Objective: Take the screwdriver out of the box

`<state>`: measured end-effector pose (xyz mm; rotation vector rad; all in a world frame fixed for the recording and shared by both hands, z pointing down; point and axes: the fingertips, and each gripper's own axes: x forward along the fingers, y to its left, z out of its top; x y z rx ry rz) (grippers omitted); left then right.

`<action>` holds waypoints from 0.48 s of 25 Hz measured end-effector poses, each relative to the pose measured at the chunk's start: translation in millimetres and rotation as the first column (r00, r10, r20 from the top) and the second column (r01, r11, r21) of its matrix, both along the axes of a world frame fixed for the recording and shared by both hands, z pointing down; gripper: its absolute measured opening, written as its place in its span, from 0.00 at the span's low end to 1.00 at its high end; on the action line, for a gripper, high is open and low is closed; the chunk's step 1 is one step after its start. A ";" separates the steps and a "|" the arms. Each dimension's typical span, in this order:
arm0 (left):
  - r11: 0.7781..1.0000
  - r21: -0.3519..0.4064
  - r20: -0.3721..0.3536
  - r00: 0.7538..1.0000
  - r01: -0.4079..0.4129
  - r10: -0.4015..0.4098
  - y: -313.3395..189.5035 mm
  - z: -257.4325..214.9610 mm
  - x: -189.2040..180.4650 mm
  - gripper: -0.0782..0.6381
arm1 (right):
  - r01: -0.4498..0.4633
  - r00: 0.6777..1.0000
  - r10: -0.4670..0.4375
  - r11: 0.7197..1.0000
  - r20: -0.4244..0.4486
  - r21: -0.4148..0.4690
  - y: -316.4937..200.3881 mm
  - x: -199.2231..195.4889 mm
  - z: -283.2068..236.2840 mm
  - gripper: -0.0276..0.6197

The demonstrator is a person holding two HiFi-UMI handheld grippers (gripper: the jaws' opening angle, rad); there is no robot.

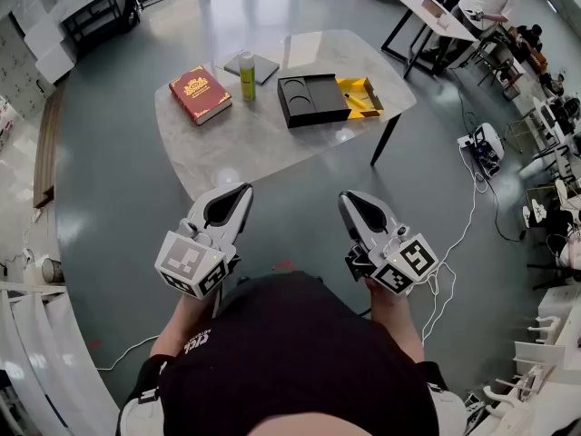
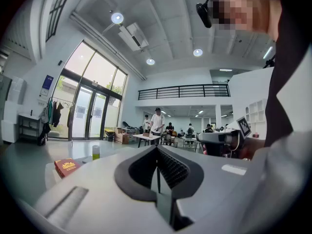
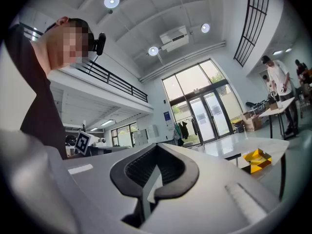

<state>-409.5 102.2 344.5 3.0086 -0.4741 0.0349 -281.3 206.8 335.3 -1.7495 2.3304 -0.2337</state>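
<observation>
The open yellow box (image 1: 370, 90) sits at the table's far right, and a yellow-handled screwdriver (image 1: 357, 101) lies inside it. A black tray (image 1: 311, 100) with a round recess lies against the box's left side. Both grippers hover close to my body, well short of the table's near edge. My left gripper (image 1: 238, 193) is shut and holds nothing; in its own view the jaws meet in a thin line (image 2: 157, 152). My right gripper (image 1: 349, 198) is also shut and empty (image 3: 157, 152). The yellow box (image 3: 257, 158) shows far off at the right of the right gripper view.
A red book (image 1: 200, 94), a green bottle (image 1: 247, 76) and a grey pad (image 1: 263, 66) stand on the pale marble table (image 1: 263, 143). Grey floor lies between me and the table. Cables and equipment lie at the right, and people work at a desk beyond.
</observation>
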 end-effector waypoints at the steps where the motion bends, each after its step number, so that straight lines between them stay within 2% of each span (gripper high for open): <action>1: 1.000 -0.001 0.000 1.000 -0.003 0.003 2.0 0.7 0.8 0.11 | -0.004 1.000 0.004 1.000 0.001 -0.003 1.5 0.9 0.9 0.06; 8: 1.000 -0.004 0.008 1.000 -0.012 0.012 14.8 3.8 11.0 0.11 | -0.014 1.000 0.014 1.000 0.003 -0.019 14.4 9.4 3.8 0.06; 12: 1.000 -0.003 0.013 1.000 -0.012 0.012 25.4 5.0 18.9 0.11 | 0.026 1.000 -0.025 1.000 0.004 -0.014 28.0 10.2 5.1 0.06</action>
